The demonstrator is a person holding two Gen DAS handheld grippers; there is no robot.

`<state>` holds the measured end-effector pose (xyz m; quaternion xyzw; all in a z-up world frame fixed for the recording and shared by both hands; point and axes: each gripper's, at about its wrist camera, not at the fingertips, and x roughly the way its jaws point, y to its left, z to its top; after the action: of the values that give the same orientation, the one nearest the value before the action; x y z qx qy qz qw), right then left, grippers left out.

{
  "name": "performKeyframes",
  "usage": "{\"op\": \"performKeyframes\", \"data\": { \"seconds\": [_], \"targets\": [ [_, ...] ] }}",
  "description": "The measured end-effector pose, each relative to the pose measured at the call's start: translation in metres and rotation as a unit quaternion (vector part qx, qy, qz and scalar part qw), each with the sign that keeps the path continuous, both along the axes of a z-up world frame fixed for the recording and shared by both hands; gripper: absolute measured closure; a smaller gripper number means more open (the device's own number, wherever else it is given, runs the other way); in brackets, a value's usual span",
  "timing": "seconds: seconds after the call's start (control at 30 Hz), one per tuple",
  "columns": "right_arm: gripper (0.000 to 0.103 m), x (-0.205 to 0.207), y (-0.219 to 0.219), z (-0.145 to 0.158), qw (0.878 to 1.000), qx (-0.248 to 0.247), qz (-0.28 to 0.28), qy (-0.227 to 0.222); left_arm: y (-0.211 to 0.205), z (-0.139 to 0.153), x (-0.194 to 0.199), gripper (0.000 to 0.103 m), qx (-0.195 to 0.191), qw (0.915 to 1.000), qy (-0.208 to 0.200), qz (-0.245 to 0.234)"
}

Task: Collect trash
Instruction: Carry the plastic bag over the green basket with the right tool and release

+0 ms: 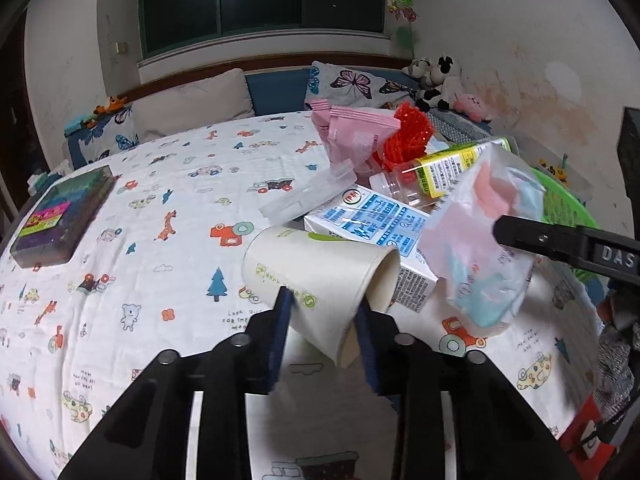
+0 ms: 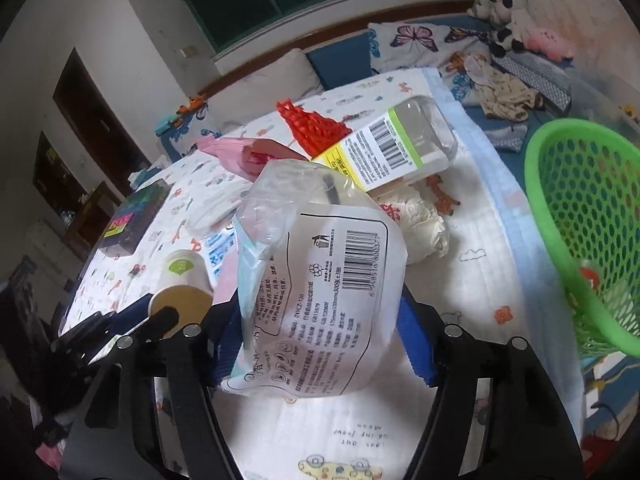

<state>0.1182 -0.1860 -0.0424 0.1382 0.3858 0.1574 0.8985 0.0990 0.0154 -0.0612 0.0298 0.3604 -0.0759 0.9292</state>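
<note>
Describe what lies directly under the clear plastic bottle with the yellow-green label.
The bottle rests on a crumpled white wrapper and red mesh netting. The held plastic bag hides its mouth end.

Home bedroom: bed [image 1: 160, 216] with cartoon-print sheet, pillows [image 1: 192, 106], plush toys [image 1: 434, 76]

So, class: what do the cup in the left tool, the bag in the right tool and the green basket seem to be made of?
Cup: probably matte white paper, shown by its rolled rim and printed wall.
Bag: thin glossy plastic film; it is see-through and crinkled.
Green basket: likely moulded plastic, smooth with regular holes.
</note>
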Motion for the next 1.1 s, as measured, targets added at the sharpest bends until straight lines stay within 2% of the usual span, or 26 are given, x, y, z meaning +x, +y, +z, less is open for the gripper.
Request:
{"op": "performKeyframes", "data": {
  "seconds": [0.1, 0.17, 0.4, 0.7, 0.9, 1.1],
  "targets": [
    [0.038, -0.006, -0.001, 0.008, 1.000, -0.004, 0.003, -0.012, 0.005, 0.001, -0.003, 0.081, 0.004, 1.0000, -0.007, 0.003],
    [0.040, -0.011, -0.002, 0.013, 1.000, -0.006, 0.005, -0.020, 0.008, 0.002, -0.004, 0.088, 0.001, 1.0000, -0.006, 0.005],
    [0.044, -0.028, -0.013, 0.028, 0.999, -0.007, 0.006, -0.038, 0.020, 0.009, -0.014, 0.098, -0.006, 0.9997, -0.017, 0.014],
    [0.045, -0.043, -0.041, 0.043, 0.998, -0.017, -0.016, -0.056, 0.024, 0.029, -0.034, 0.099, -0.020, 0.9992, -0.036, 0.000],
    [0.045, -0.047, -0.084, 0.043, 0.996, -0.032, -0.068, -0.055, 0.017, 0.049, -0.039, 0.099, -0.045, 0.9976, -0.049, -0.021],
    [0.044, -0.043, -0.139, 0.037, 0.989, -0.049, -0.132, -0.050, -0.014, 0.073, -0.027, 0.099, -0.069, 0.9940, -0.059, -0.061]
  ]
}}
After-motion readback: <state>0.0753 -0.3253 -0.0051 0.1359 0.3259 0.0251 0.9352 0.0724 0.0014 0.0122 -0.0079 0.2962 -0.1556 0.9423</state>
